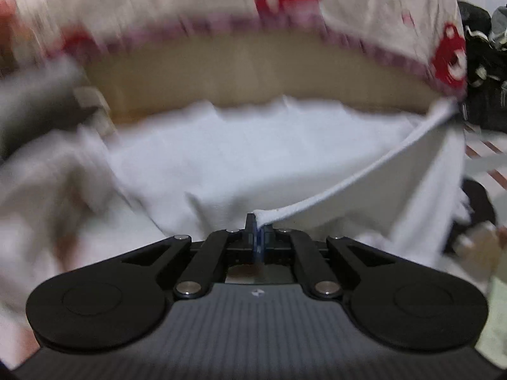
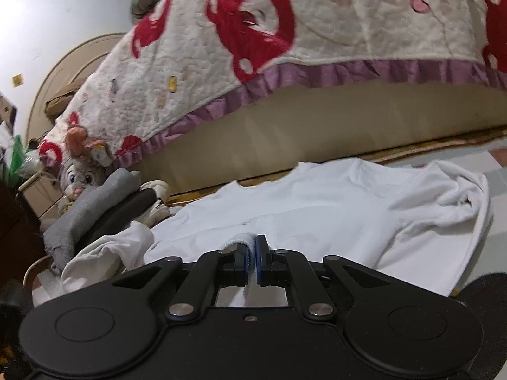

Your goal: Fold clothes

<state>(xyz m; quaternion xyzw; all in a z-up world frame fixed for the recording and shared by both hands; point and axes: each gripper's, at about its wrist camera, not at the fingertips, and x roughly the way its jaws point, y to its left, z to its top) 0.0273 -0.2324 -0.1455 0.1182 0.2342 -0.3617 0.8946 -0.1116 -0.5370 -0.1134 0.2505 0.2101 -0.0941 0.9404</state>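
Left wrist view, blurry w/ motion: my left gripper (image 1: 259,221) sits at lower centre, jaws pressed together on a hem of the white shirt (image 1: 253,158) — the pinched edge runs taut from the fingertips up toward the right side of the frame, lifted off the rest of the fabric. The rest of the shirt lies spread across the middle of the frame, bunched at left. Behind it, across the top, the bed (image 1: 253,72) w/ a beige side panel and a cream quilt (image 1: 190,0) w/ red shapes & a purple frill edge. Dark stuff at far right, too blurred to name. Right wrist view, sharper: my right gripper (image 2: 252,247) at lower centre, blue pads nearly touching, nipping a small fold of the same white shirt (image 2: 317,209). The shirt lies mostly flat on the floor in front of the bed, one sleeve crumpled at right, another bunched at lower left. Quilt (image 2: 317,31) drapes over the bed's edge in the upper half. At left — a grey plush rabbit (image 2: 84,177) beside a grey garment (image 2: 95,202), just off the shirt's left edge.
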